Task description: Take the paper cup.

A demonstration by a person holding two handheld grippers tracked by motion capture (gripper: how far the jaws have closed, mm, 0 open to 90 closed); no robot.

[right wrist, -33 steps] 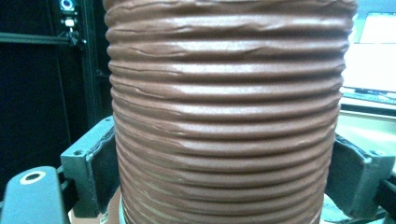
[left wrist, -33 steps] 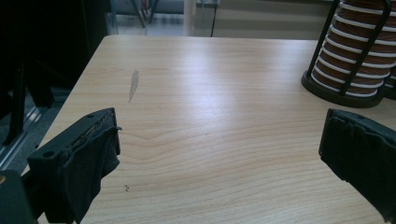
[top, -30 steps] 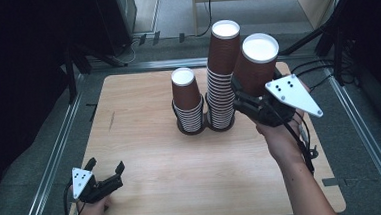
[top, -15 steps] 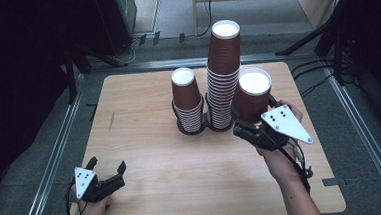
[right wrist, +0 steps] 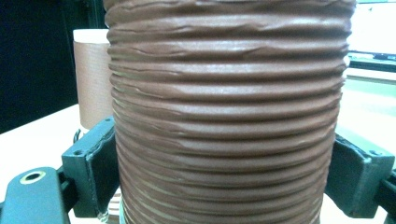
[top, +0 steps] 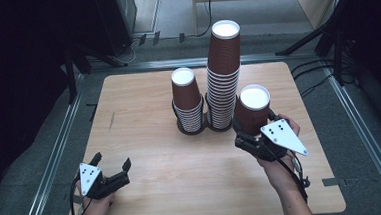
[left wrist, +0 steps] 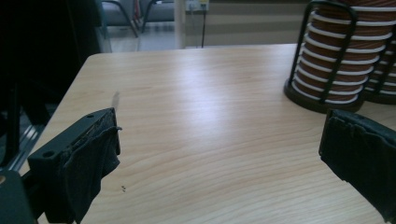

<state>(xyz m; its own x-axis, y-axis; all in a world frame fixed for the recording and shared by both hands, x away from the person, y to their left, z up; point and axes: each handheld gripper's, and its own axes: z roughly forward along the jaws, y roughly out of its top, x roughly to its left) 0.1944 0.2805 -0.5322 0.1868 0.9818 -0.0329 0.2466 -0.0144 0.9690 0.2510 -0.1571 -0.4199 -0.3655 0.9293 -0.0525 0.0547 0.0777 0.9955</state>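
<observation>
A: High view first: your right tool (top: 250, 134) is pinching an upside-down brown cup (top: 253, 110), its white base facing up, just to the right of the tall stack (top: 224, 75) in the black holder.

B: Is the cup really gripped, or only touched?

A: In the right gripper view, your two jaws press on both sides of the cup's ribbed wall (right wrist: 229, 112), so it is clamped between them. Whether its rim touches the table (top: 144, 115) I cannot tell.

B: And my other hand?

A: Your left tool (top: 113, 173) sits near the table's front left corner, jaws spread with nothing between them. In the left gripper view, bare wood lies between its pads (left wrist: 93, 158), and the short stack (left wrist: 334, 60) in its wire holder stands well apart.
</observation>
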